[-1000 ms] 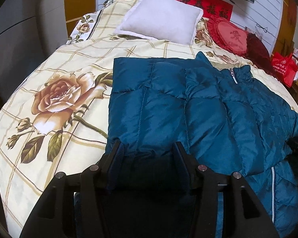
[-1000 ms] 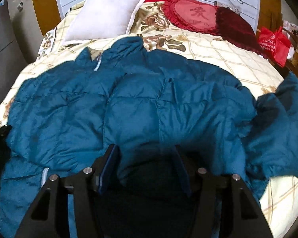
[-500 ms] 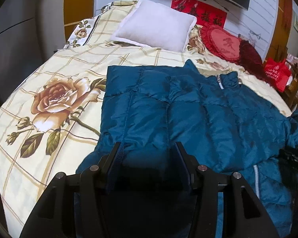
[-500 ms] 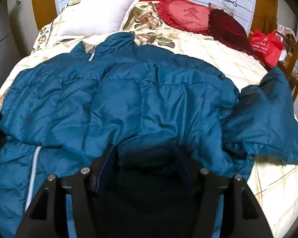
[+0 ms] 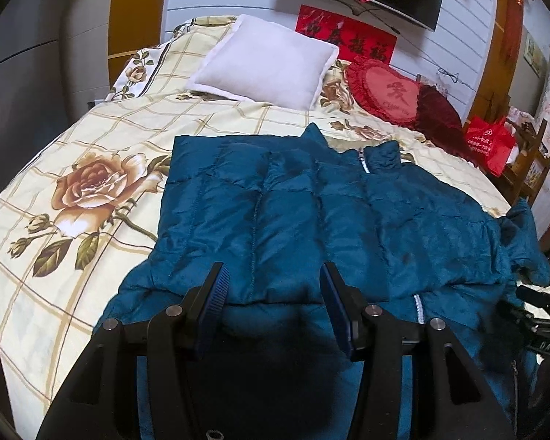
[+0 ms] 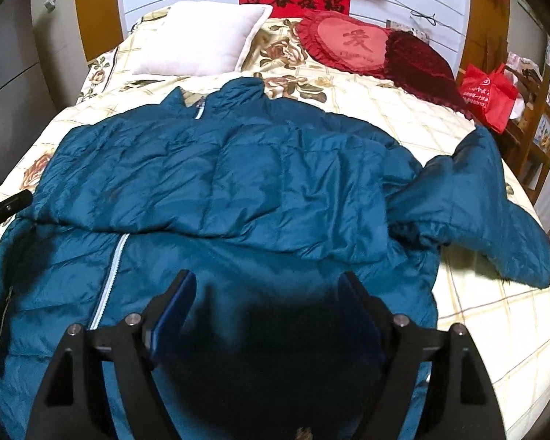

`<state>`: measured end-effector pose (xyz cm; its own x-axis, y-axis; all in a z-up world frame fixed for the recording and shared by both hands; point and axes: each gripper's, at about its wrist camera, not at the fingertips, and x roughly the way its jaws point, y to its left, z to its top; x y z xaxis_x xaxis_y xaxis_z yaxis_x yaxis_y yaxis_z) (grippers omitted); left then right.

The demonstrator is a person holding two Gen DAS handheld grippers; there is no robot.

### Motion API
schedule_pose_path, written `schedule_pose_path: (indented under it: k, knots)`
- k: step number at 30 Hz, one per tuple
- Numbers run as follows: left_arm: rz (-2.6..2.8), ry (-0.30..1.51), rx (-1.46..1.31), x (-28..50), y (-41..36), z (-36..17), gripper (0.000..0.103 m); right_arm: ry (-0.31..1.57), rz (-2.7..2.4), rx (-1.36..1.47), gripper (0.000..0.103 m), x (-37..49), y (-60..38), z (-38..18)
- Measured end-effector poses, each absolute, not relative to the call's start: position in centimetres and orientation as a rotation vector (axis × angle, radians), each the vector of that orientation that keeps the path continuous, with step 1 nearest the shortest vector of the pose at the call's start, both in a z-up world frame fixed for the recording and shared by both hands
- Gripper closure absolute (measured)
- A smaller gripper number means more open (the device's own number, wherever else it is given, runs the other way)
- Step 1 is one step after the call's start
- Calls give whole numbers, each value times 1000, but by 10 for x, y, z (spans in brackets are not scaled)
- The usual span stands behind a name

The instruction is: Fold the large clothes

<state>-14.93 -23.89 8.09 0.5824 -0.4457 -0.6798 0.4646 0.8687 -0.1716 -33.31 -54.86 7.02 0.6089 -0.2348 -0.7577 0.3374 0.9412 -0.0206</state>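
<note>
The right gripper [image 6: 266, 306] is standing with its jaws spread and nothing between them, having just been opening above the lower front of the blue padded jacket [image 6: 238, 190]. The left gripper [image 5: 273, 300] is likewise hanging wide and empty over the jacket's near edge, where a folded panel ends. The jacket is lying across the floral bedspread [image 5: 73, 190], its one side already laid over the zipped front, its other sleeve [image 6: 484, 198] trailing out toward the bed's edge. That release suggests one fold is set and the loose sleeve is the likely next piece. Compared with a second ago, both cameras are sitting further back and a little higher: more of the hem and the zipper are showing, and the white pillow [image 5: 267, 60] and heart-shaped red cushion [image 6: 348, 42] are appearing smaller, farther up the frame.
</note>
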Motion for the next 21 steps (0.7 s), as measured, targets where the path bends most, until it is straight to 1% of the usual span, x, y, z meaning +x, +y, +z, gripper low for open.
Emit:
schedule_pose_path:
  k: [8,21]
  knots:
    - [-521,781,32,-164,-236,86,20,860,-320,116,20,-342,-531,71]
    - [-535,752,73,-172,-245,86,20,861,-336,108,20,-350,-532,73]
